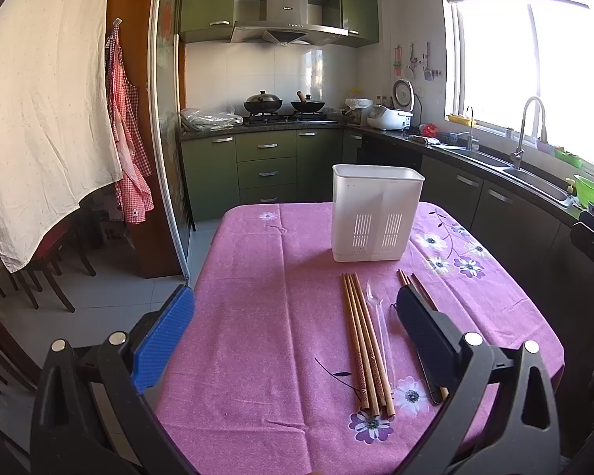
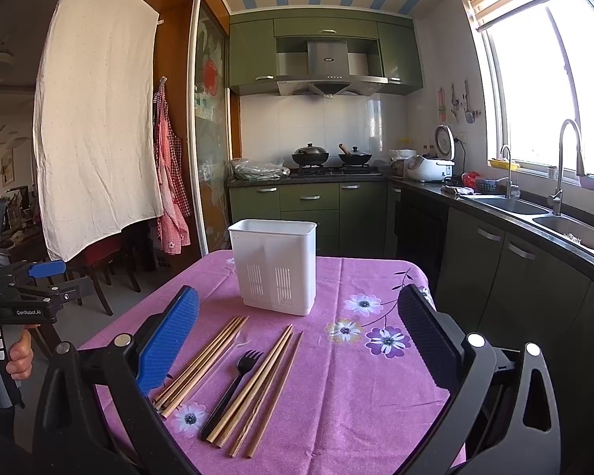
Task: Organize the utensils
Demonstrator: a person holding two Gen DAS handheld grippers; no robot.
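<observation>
Both the left gripper and right gripper hover spread wide and empty above the chopsticks, black fork and clear spoon, lying packed together before the white utensil holder; a pinch risks dragging neighbours or rolling sticks off the tablecloth

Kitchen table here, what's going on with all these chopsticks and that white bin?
A person holds a two-finger gripper in each hand above a table with a pink floral cloth. Both the left gripper and the right gripper are open and hold nothing. Two groups of wooden chopsticks, a black plastic fork and a clear plastic spoon lie flat on the cloth. The white utensil holder stands upright behind them. None of the utensils has been picked up yet.
</observation>
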